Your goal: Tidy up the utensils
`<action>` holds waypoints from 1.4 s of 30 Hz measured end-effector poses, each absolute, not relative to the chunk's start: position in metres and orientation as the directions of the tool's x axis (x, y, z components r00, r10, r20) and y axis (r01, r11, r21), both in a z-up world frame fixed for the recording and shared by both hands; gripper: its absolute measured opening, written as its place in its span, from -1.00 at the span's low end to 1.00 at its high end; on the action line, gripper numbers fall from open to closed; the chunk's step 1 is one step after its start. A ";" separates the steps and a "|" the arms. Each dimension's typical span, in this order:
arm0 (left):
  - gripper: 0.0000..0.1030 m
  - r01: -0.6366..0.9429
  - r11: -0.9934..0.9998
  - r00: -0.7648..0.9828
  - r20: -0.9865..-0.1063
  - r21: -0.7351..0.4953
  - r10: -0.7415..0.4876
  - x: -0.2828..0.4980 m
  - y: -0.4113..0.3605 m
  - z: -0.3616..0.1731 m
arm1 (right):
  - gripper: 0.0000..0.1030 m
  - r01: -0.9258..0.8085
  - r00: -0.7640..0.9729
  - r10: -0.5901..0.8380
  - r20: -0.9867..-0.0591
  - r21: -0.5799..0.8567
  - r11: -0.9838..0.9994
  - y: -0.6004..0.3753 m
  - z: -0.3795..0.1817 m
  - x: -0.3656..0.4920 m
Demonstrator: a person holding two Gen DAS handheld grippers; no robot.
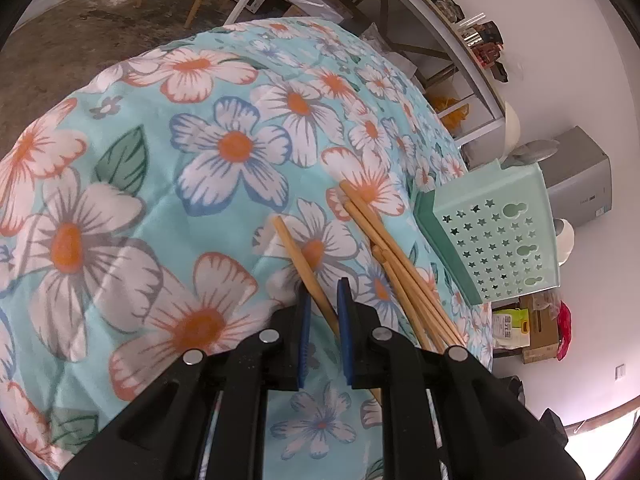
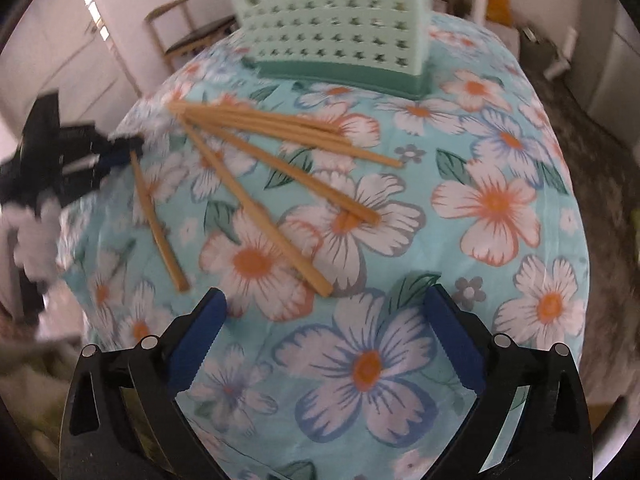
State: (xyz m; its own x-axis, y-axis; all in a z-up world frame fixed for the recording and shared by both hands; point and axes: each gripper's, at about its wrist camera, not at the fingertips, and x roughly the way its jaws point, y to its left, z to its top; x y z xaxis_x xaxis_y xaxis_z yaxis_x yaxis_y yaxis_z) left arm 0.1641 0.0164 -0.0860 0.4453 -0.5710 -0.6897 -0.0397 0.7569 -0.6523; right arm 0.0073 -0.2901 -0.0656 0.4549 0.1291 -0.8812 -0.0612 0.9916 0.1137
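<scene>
Several wooden chopsticks [image 2: 276, 132] lie fanned out on a floral tablecloth [image 2: 496, 200]. A mint green utensil holder [image 2: 332, 16] with star cut-outs stands at the table's far side; it also shows in the left wrist view [image 1: 496, 236]. My left gripper [image 1: 323, 292] has its blue pads [image 1: 305, 320] narrowed around one single chopstick [image 1: 298, 260], which passes between them; a small gap shows. The left gripper also appears in the right wrist view [image 2: 116, 152] at that chopstick's [image 2: 160, 228] far end. My right gripper [image 2: 324, 308] is open and empty above the cloth, short of the nearest chopstick tips.
The table edge drops off on the left in the left wrist view, with bare floor [image 1: 60, 40] beyond. White shelving [image 1: 452, 52] and a grey box [image 1: 580, 176] stand behind the holder. A wooden chair [image 2: 180, 28] stands beyond the table.
</scene>
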 end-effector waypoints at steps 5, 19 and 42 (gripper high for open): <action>-0.76 -0.050 0.757 0.455 -0.690 -0.651 -0.563 0.162 0.025 -0.085 | 0.85 -0.042 0.435 0.190 -0.880 0.191 0.981 -0.304 -0.051 0.013; -0.76 -0.058 0.758 0.467 -0.689 -0.650 -0.555 0.157 0.038 -0.084 | 0.14 -0.429 0.594 0.258 -0.762 -0.029 0.903 -0.204 -0.006 0.076; -0.74 0.002 0.779 0.456 -0.693 -0.627 -0.558 0.157 0.039 -0.082 | -0.87 -0.579 0.413 0.266 -0.871 -0.026 0.815 -0.152 -0.062 0.153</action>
State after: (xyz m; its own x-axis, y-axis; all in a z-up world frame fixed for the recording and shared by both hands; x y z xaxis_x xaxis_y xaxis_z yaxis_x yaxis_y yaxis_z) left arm 0.1565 0.0386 -0.0817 0.4563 -0.5583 -0.6929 0.0019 0.7793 -0.6267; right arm 0.1531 -0.1523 -0.0616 0.4134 0.2665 -0.8707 -0.5793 0.8147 -0.0257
